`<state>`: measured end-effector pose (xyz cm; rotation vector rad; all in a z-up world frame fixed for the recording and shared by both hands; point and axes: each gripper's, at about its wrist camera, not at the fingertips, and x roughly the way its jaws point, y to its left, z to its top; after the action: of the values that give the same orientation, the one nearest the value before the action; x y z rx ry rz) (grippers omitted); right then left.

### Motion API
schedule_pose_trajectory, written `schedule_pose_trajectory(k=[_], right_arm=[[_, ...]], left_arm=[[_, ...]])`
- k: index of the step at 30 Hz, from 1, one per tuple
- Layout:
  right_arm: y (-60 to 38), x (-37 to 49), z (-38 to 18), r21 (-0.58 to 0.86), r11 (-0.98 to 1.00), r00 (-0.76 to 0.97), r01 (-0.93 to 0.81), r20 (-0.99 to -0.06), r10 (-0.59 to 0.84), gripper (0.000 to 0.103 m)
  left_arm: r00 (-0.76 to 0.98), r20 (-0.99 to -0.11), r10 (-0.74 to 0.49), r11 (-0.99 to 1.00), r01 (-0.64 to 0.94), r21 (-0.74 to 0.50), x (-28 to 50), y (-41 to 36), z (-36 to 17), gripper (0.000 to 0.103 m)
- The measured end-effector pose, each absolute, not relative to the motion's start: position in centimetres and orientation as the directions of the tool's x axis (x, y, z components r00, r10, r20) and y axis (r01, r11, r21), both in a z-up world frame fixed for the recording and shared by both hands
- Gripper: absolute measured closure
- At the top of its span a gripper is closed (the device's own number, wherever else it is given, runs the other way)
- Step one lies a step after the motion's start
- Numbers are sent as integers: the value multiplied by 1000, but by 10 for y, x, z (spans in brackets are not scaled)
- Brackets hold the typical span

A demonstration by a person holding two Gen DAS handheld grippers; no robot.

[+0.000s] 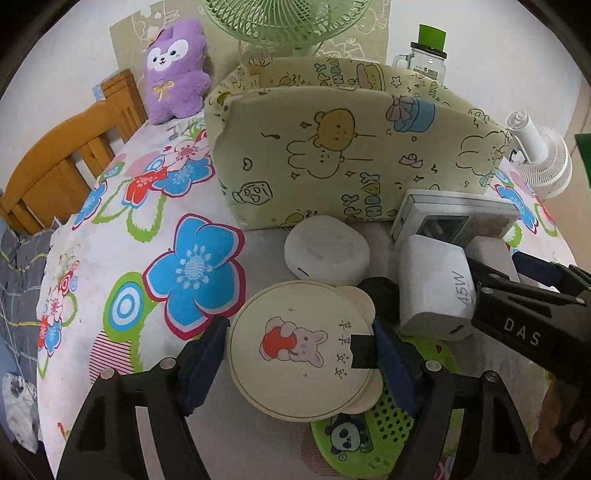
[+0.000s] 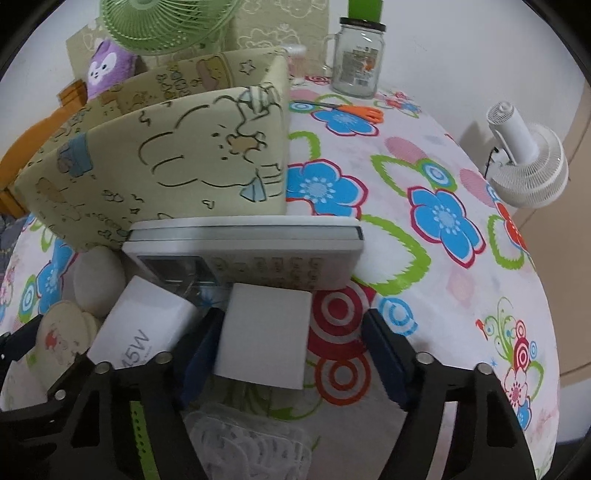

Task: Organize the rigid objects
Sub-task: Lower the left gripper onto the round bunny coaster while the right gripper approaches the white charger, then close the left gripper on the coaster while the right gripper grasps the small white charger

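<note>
my left gripper (image 1: 301,360) has its blue pads against both edges of the round cream mirror (image 1: 301,354) with the bunny on it, so it is clamped on that mirror. the mirror lies flat, partly over a green perforated basket lid (image 1: 373,443) with a panda on it. beyond it sits a white oval case (image 1: 327,251), and to its right a white charger (image 1: 434,291) marked 45w, upright and close to the mirror's ear.

my right gripper (image 2: 291,354) straddles a white block (image 2: 264,336). the left pad (image 2: 201,354) touches the block's side, but the right pad stands clear of it with patterned cloth showing in the gap, so nothing is pinched there. the block sits just in front of a white calculator (image 2: 243,254), which lies propped along the foot of the cream cartoon storage box (image 2: 166,162). the charger is just left of the block.

all of this rests on a table with a flowered cloth (image 2: 443,221). farther back i see a glass jar (image 2: 356,59) with a handle, orange scissors (image 2: 360,110) lying flat near it, a small white fan (image 2: 528,166) at the right edge, a green fan (image 1: 284,22) behind the box and a purple plush toy (image 1: 173,74) at the left.
</note>
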<state>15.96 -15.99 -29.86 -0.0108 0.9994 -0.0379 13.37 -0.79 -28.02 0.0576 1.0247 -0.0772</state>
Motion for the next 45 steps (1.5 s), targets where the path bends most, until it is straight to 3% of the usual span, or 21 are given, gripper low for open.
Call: schedule_pose_trajectory(k=[5, 6, 11, 16, 29, 45], right_arm=[[-151, 157, -296, -28, 1000, 557, 1, -830, -24, 60], [-149, 156, -295, -31, 1000, 557, 0, -830, -26, 61], [-152, 156, -295, -17, 1000, 554, 2, -833, -15, 61], [-154, 150, -294, 5, 1000, 550, 17, -835, -6, 61], [-160, 132, -278, 15, 997, 550, 72, -835, -27, 61], [-151, 101, -204, 57, 995, 629, 87, -777, -10, 61]], left_arm=[[501, -864, -51, 998, 67, -21, 140, -3, -286, 18], [499, -865, -44, 998, 60, -16, 141, -3, -287, 14], [481, -876, -28, 999, 48, -6, 140, -3, -289, 11], [486, -873, -40, 998, 64, -10, 135, -6, -286, 23], [466, -884, -41, 998, 52, -19, 127, -4, -274, 24], [546, -835, -69, 997, 68, -38, 109, -3, -201, 24]])
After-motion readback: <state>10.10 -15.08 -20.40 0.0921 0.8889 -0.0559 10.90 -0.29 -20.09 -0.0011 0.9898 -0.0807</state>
